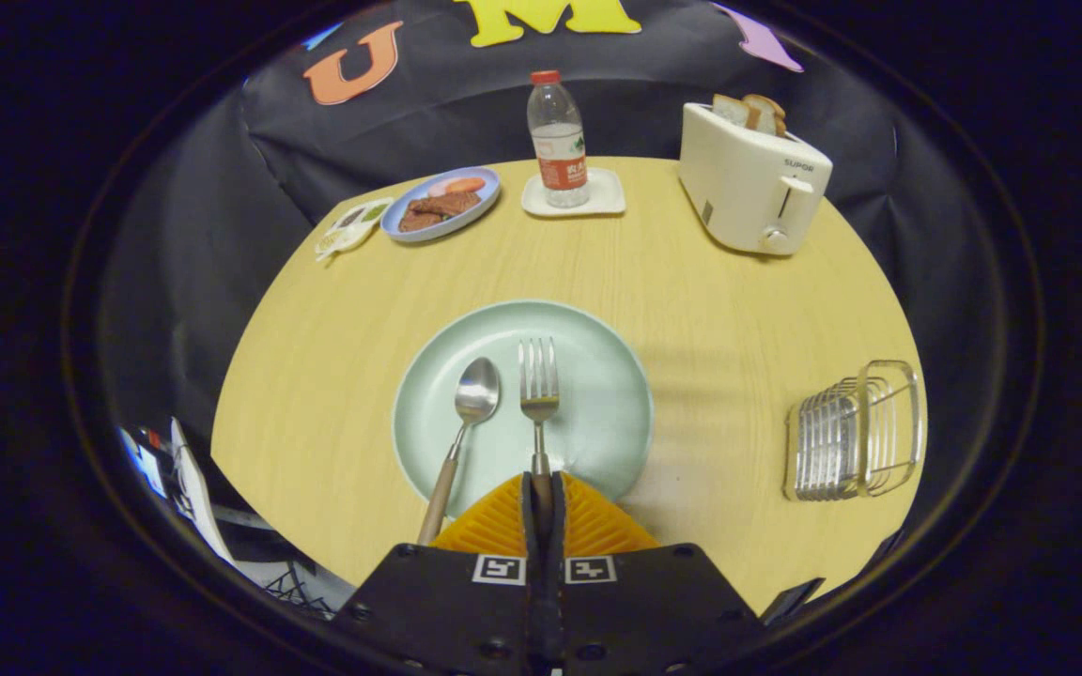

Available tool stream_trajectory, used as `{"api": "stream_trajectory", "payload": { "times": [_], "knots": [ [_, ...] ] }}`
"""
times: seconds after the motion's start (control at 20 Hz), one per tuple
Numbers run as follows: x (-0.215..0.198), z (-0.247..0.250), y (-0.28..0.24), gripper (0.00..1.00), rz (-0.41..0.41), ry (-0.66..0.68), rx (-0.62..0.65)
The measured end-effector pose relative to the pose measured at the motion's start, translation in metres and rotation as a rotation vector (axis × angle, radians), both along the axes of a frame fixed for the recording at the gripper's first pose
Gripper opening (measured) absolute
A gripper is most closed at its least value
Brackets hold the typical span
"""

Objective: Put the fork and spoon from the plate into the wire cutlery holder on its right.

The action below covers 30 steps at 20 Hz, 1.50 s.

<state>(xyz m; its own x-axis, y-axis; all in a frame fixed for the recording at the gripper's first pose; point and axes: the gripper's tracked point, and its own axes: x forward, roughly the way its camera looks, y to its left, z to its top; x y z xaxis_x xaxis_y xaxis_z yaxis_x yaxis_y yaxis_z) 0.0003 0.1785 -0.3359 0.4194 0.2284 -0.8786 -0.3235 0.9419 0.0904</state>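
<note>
A pale green plate [597, 413] lies on the wooden table just ahead of my fingers. A fork [538, 394] points away from me over the plate, its tines toward the far rim. My gripper [541, 483] is shut on the fork's handle, both fingers pressed against it. A spoon [466, 422] with a wooden handle lies left of the fork, its bowl on the plate and its handle running back past the near rim beside my left finger. The wire cutlery holder [856, 432] stands on the table to the right of the plate, apart from it.
Beyond the plate stand a water bottle [558, 141] on a white coaster, a blue plate of food [442, 207] with a sachet beside it, and a white toaster [752, 178] holding bread slices. The table's edge curves close behind the holder.
</note>
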Motion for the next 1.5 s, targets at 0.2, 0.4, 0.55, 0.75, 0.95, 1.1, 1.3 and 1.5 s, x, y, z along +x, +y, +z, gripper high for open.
{"api": "stream_trajectory", "payload": {
  "times": [0.2,0.4,0.55,0.75,0.95,1.1,1.3,1.5],
  "knots": [
    [0.005,0.061,-0.028,0.01,-0.025,0.012,0.041],
    [0.014,0.113,-0.097,0.0,-0.056,-0.028,-0.039],
    [0.014,0.129,-0.148,0.0,-0.1,-0.017,-0.083],
    [0.001,0.123,-0.205,0.0,-0.137,0.052,-0.133],
    [-0.007,0.098,-0.228,0.01,-0.157,0.143,-0.139],
    [-0.008,0.077,-0.231,0.01,-0.17,0.215,-0.121],
    [-0.006,0.057,-0.232,0.01,-0.196,0.271,-0.095],
    [-0.004,0.043,-0.231,0.02,-0.251,0.308,-0.078]
  ]
}}
